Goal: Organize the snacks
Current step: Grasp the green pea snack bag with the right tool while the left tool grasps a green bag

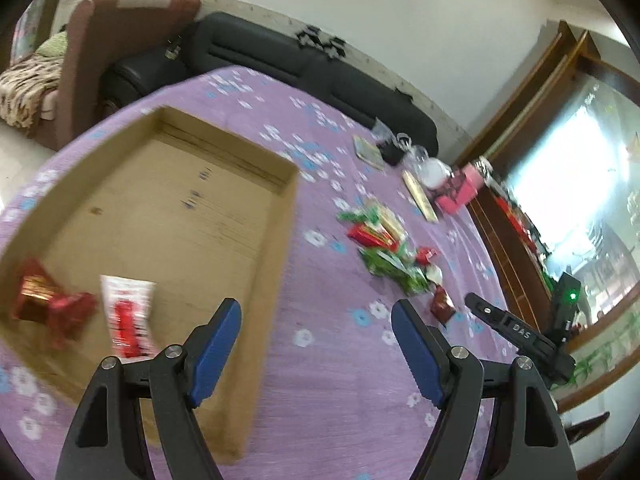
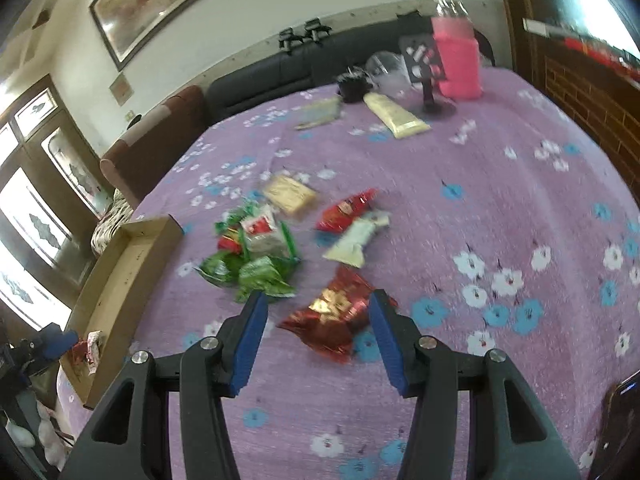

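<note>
A shallow cardboard box [image 1: 280,216] lies on the purple flowered cloth. A red-gold packet [image 1: 36,296] and a white-red packet [image 1: 128,316] rest in its near left corner. My left gripper [image 1: 316,308] hangs open and empty above the box's right wall. To the right sits the loose snack pile [image 1: 384,248]. In the right wrist view, my right gripper [image 2: 318,298] is open just over a red-gold foil packet [image 2: 336,320] on the cloth, pads not pressing it. Beyond lie green packets [image 2: 256,268], a red packet [image 2: 346,210], a white packet [image 2: 356,238] and a beige one [image 2: 290,194].
At the table's far end stand a pink bottle [image 2: 458,60], a cream tube [image 2: 396,116], a black stand [image 2: 428,92] and a clear bag [image 2: 384,68]. A dark sofa [image 1: 280,56] runs behind the table. A phone [image 2: 616,424] lies at the near right edge.
</note>
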Demonstrator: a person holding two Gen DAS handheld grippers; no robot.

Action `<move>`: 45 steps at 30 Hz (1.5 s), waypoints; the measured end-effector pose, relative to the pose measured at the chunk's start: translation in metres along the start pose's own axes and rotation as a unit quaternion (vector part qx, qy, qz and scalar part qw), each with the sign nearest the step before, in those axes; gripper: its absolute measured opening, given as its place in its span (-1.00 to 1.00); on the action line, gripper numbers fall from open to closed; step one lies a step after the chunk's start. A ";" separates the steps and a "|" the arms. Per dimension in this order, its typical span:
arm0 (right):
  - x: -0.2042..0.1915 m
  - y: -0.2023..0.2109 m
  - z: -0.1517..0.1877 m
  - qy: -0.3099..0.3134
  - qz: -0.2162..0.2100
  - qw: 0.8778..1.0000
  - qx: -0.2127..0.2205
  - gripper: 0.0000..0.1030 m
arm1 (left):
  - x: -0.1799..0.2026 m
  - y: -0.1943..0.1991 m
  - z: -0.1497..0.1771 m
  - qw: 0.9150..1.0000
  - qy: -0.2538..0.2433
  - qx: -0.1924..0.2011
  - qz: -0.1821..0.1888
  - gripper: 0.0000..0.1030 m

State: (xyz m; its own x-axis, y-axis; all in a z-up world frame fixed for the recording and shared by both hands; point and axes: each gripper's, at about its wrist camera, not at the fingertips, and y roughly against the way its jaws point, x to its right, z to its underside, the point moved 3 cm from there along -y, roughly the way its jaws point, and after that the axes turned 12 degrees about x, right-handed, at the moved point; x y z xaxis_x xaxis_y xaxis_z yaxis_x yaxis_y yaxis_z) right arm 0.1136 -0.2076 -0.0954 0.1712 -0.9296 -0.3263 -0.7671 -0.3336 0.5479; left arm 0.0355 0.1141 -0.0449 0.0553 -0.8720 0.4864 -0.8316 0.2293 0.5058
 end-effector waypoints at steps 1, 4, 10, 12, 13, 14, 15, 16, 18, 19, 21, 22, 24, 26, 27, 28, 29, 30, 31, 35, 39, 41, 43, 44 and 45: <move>0.001 -0.003 0.004 -0.004 -0.001 1.000 -0.004 0.00 | 0.006 -0.004 0.002 1.000 -0.003 -0.005 0.001 0.57; 0.001 -0.008 0.002 -0.005 -0.004 1.000 -0.004 0.00 | 0.022 -0.016 0.005 1.000 -0.020 -0.017 0.001 0.57; -0.038 -0.030 -0.011 0.034 -0.043 0.998 -0.021 0.00 | 0.039 -0.041 0.004 0.999 -0.009 -0.033 0.007 0.57; -0.047 -0.048 -0.009 0.046 -0.036 0.997 -0.043 0.00 | 0.042 -0.049 0.002 0.999 0.000 -0.038 0.011 0.57; -0.050 -0.058 -0.006 0.048 -0.034 0.997 -0.056 0.00 | 0.042 -0.052 0.002 0.999 0.003 -0.041 0.012 0.56; -0.052 -0.064 -0.004 0.047 -0.036 0.996 -0.062 0.00 | 0.044 -0.055 0.001 0.999 0.006 -0.043 0.015 0.56; -0.053 -0.069 -0.002 0.048 -0.038 0.996 -0.066 0.00 | 0.045 -0.057 0.000 0.999 0.007 -0.044 0.015 0.56; -0.054 -0.072 0.001 0.051 -0.037 0.996 -0.067 0.00 | 0.045 -0.058 -0.001 0.999 0.007 -0.044 0.013 0.56; -0.054 -0.075 0.005 0.057 -0.036 0.996 -0.065 -0.02 | 0.045 -0.064 -0.002 0.999 0.008 -0.045 0.009 0.56; -0.054 -0.075 0.006 0.061 -0.036 0.996 -0.061 -0.04 | 0.044 -0.066 -0.003 0.999 0.010 -0.047 0.008 0.57; -0.054 -0.075 0.007 0.068 -0.032 0.996 -0.055 -0.15 | 0.044 -0.077 -0.004 0.999 0.016 -0.051 0.007 0.56; -0.054 -0.075 0.007 0.068 -0.034 0.996 -0.051 -0.18 | 0.044 -0.082 -0.004 0.998 0.019 -0.052 0.007 0.56; -0.053 -0.074 0.007 0.066 -0.037 0.996 -0.048 -0.23 | 0.047 -0.093 -0.006 0.998 0.024 -0.055 0.008 0.56; -0.052 -0.073 0.006 0.066 -0.039 0.996 -0.046 -0.28 | 0.050 -0.105 -0.008 0.998 0.024 -0.059 0.009 0.56; -0.052 -0.070 0.005 0.065 -0.040 0.996 -0.043 -0.35 | 0.053 -0.112 -0.008 0.998 0.022 -0.063 0.009 0.56; -0.051 -0.068 0.004 0.064 -0.042 0.996 -0.040 -0.39 | 0.055 -0.119 -0.008 0.998 0.018 -0.067 0.007 0.56; -0.051 -0.066 0.003 0.062 -0.044 0.996 -0.038 -0.43 | 0.057 -0.126 -0.007 0.997 0.013 -0.071 0.005 0.56; -0.050 -0.065 0.002 0.062 -0.044 0.996 -0.038 -0.43 | 0.059 -0.131 -0.007 0.997 0.008 -0.074 0.004 0.56; -0.050 -0.066 0.003 0.064 -0.043 0.996 -0.040 -0.43 | 0.062 -0.138 -0.006 0.997 0.001 -0.078 0.001 0.56; -0.052 -0.066 0.004 0.073 -0.043 0.996 -0.036 -0.43 | 0.075 -0.158 -0.001 0.996 -0.028 -0.090 0.001 0.56; -0.052 -0.068 0.005 0.080 -0.048 0.995 -0.031 -0.29 | 0.086 -0.175 0.001 0.994 -0.054 -0.094 0.004 0.56; -0.052 -0.071 0.007 0.082 -0.048 0.995 -0.031 -0.20 | 0.089 -0.182 0.002 0.993 -0.069 -0.098 0.008 0.56; -0.054 -0.072 0.008 0.093 -0.046 0.994 -0.026 -0.18 | 0.095 -0.189 0.007 0.990 -0.095 -0.107 0.017 0.35; -0.055 -0.072 0.009 0.097 -0.048 0.994 -0.027 -0.18 | 0.097 -0.191 0.010 0.988 -0.107 -0.111 0.021 0.07; -0.057 -0.072 0.010 0.103 -0.047 0.993 -0.031 -0.19 | 0.098 -0.189 0.011 0.988 -0.109 -0.108 0.029 0.00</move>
State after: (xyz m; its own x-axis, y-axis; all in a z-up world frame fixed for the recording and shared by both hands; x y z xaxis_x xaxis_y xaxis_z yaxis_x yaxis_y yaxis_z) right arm 0.1531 -0.1293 -0.1240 0.3680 -0.9038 -0.2184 -0.7032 -0.4242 0.5706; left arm 0.1921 -0.0196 -0.1011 -0.1290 -0.9213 0.3667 -0.6914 0.3486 0.6328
